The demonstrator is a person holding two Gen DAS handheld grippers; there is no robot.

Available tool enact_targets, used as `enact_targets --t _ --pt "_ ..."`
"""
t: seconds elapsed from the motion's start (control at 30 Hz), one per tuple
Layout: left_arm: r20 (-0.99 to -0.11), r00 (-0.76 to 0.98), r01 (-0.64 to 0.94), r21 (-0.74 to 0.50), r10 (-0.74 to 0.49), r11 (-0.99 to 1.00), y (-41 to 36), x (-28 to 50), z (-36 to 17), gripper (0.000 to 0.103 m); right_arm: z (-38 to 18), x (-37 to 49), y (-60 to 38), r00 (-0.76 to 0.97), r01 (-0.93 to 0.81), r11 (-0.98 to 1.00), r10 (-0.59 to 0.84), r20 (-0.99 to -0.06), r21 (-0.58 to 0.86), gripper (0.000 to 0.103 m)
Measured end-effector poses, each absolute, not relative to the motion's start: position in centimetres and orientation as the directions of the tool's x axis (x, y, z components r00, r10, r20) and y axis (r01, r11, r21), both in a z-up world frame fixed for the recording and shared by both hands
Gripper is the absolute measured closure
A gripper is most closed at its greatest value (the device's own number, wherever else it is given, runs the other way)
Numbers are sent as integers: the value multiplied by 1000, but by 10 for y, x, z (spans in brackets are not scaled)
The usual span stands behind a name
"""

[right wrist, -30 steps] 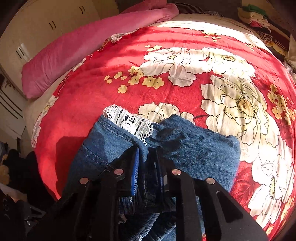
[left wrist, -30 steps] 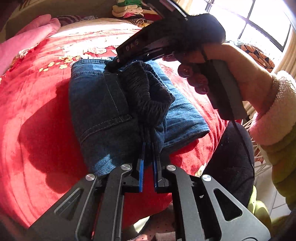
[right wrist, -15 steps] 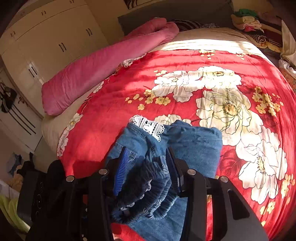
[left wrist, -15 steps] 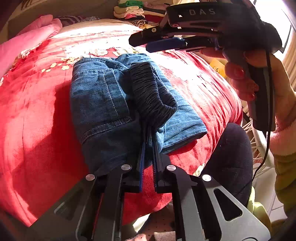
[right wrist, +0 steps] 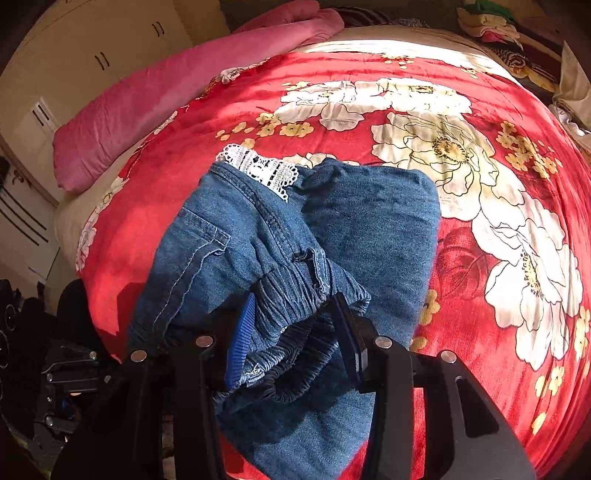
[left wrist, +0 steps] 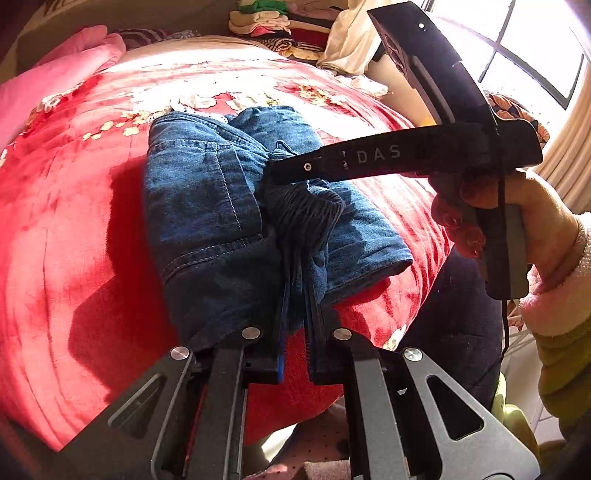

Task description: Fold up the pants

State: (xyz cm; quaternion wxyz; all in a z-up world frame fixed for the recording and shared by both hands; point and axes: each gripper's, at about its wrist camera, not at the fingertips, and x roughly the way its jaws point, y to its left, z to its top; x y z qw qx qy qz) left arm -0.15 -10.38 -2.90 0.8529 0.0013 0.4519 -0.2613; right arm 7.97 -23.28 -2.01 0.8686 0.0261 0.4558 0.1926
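I have the pants (left wrist: 207,206) lying folded into a thick blue denim bundle on the red flowered blanket (left wrist: 74,221), near the bed's front edge; the bundle sits between my two tools, with its gathered elastic waistband (right wrist: 291,332) bunched up on top towards me.

My left gripper (left wrist: 295,314) is clenched on the near edge of the bundle; its two blue pads stand almost together and a dark fold of denim runs down between them, so I read that as a firm pinch on the pants.

My right gripper (right wrist: 295,325) is released; its jaws stand well apart, one blue ribbed pad on the left and the black finger on the right, and the waistband lies loose in the gap between them; I cannot see either pad pressing on the cloth. In the left wrist view the same tool (left wrist: 369,162) reaches in from the right over the middle of the bundle, its tips down at the waistband; a hand (left wrist: 509,221) with a pale fleecy cuff holds its grip.

A strip of white lace (right wrist: 258,166) peeks out at the far edge of the denim; a pink pillow (right wrist: 177,92) lies along the far left of the bed; a stack of folded clothes (left wrist: 280,22) sits beyond the bed's far end; pale cupboards (right wrist: 92,55) stand behind the pillow.
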Motion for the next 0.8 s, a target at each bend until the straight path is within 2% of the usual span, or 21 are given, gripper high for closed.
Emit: enact_targets --t 0.17,0.27,0.37,0.57,0.63,0.7,0.8 --pt "-770 452 439 -249 -451 863 -103 -1 -30 100 -18 79 -235 517 -305 922 370 -772 239 60" --pt "-754 453 452 -267 -476 851 -102 -4 -27 90 -7 73 -241 540 -305 912 404 -739 275 58" --pt "-746 457 462 -265 -483 846 -104 -7 -24 79 4 67 -248 565 -298 911 410 -716 287 47" --pt "-738 465 462 -269 -489 845 -104 -8 -20 73 14 60 -260 594 -278 905 425 -683 321 44" --pt "-733 469 464 -269 -492 844 -104 -9 -16 69 19 57 -262 608 -275 904 426 -669 326 41" --pt "-729 475 464 -267 -492 844 -103 -10 -13 67 23 53 -263 621 -275 905 424 -660 323 30" --pt "-727 477 458 -274 -494 846 -101 -10 -12 65 29 47 -262 636 -280 910 413 -651 304 28"
